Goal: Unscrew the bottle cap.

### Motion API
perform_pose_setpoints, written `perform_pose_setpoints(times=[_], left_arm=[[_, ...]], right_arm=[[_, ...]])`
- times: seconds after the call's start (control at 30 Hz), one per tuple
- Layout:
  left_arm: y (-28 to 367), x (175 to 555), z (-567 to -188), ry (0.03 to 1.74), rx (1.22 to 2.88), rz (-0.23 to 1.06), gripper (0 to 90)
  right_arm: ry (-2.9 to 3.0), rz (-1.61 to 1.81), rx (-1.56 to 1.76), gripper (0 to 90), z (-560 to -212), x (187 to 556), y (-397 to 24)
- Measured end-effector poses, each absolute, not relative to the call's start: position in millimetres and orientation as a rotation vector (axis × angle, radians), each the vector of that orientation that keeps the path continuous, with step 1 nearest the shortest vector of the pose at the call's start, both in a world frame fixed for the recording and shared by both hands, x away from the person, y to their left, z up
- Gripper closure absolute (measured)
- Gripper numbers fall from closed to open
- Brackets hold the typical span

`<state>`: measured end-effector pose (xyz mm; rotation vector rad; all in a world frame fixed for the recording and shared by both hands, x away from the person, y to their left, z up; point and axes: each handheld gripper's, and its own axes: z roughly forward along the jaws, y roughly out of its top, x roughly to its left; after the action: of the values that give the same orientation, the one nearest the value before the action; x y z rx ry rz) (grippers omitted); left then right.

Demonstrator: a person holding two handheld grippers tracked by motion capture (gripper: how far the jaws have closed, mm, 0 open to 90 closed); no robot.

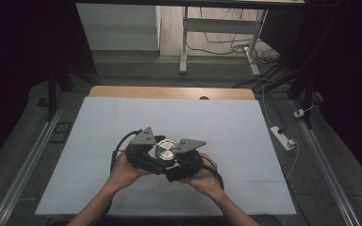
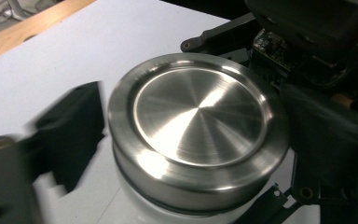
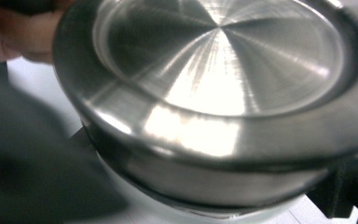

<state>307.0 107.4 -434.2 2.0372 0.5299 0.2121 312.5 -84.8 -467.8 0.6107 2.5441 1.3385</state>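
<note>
A lidded container [image 1: 165,150] is set on the sheet-covered table [image 1: 226,122] near its front middle, flanked closely by the left gripper [image 1: 146,149] on its left and the right gripper [image 1: 184,157] on its right, with bare tabletop left behind it.

One round jar [image 1: 165,150] with one brushed steel lid [image 2: 198,122], standing on one white sheet [image 1: 122,122] over one wooden table [image 1: 169,92]. Two grippers, the left gripper [image 1: 152,149] and the right gripper [image 1: 179,153], each with one grey three-cornered plate, carried by two hands. One white power strip [image 1: 283,137] on the floor beside the table.
</note>
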Motion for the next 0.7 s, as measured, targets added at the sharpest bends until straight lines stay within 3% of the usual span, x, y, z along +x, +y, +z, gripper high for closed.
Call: perform_pose_setpoints(times=[0.27, 0.47, 0.7], left_arm=[[126, 308, -424, 0.356, 2.092, 0.127, 3.2], [131, 309, -427, 0.202, 2.126, -0.009, 6.2], [127, 306, -432, 0.103, 2.15, -0.047, 14.4]], right_arm=[[2.635, 1.393, 0.468, 15.1, -467, 313, -88], [2.72, 1.43, 0.295, 15.1, -466, 307, -85], [2.771, 1.414, 0.155, 15.1, -466, 299, -81]])
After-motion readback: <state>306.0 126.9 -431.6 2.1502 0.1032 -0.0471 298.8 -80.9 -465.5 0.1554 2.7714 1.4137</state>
